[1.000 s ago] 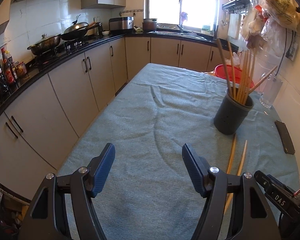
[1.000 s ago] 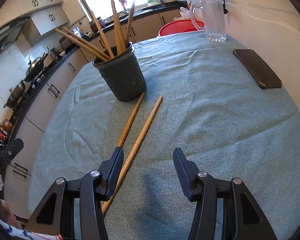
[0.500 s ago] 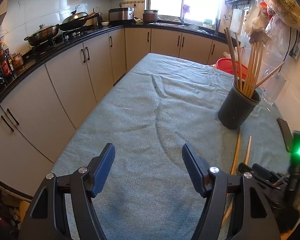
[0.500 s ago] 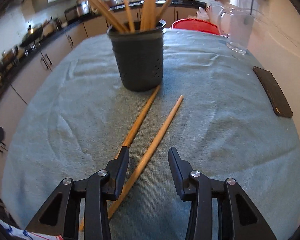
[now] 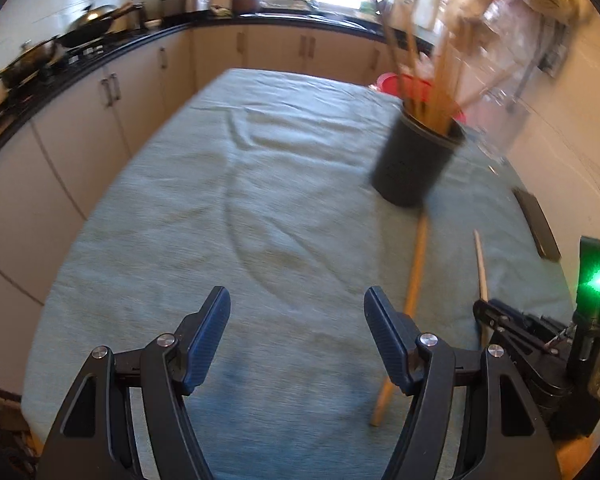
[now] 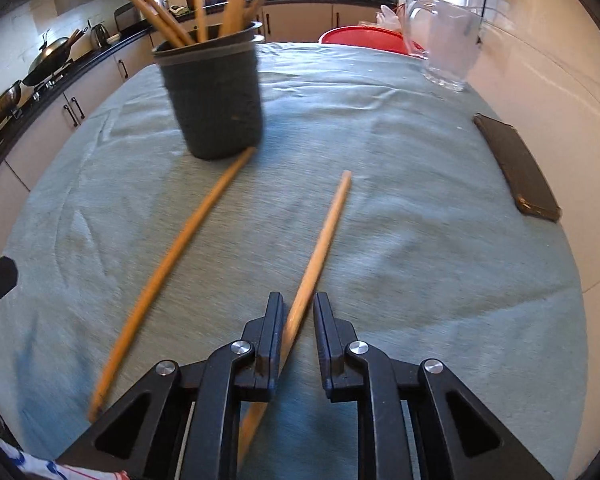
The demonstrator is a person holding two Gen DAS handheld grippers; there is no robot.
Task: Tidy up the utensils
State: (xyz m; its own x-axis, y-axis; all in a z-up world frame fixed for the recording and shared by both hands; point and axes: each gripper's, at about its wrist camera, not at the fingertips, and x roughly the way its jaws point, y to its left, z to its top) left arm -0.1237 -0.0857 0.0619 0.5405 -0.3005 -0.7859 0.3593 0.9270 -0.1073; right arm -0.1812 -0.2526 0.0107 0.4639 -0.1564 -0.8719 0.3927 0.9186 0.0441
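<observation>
Right gripper closing around nearer chopstick on cloth-covered surface, stick between jaws, right pad not yet touching. Left gripper wide open, empty, over bare cloth. Second chopstick lies loose, tip touching dark holder already stocked with chopsticks. Step in hand: pickup. Next, I judge: firm pinch, lift, tip upright, drop into holder.

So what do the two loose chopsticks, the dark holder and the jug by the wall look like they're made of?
Chopstick between the right tongs, which are closing on it, and the other chopstick: likely wood or bamboo, matte tan, no shine.
Dark holder: probably plastic, matte charcoal, with a moulded rim.
Jug: clear glass or plastic; the wall shows through it.
</observation>
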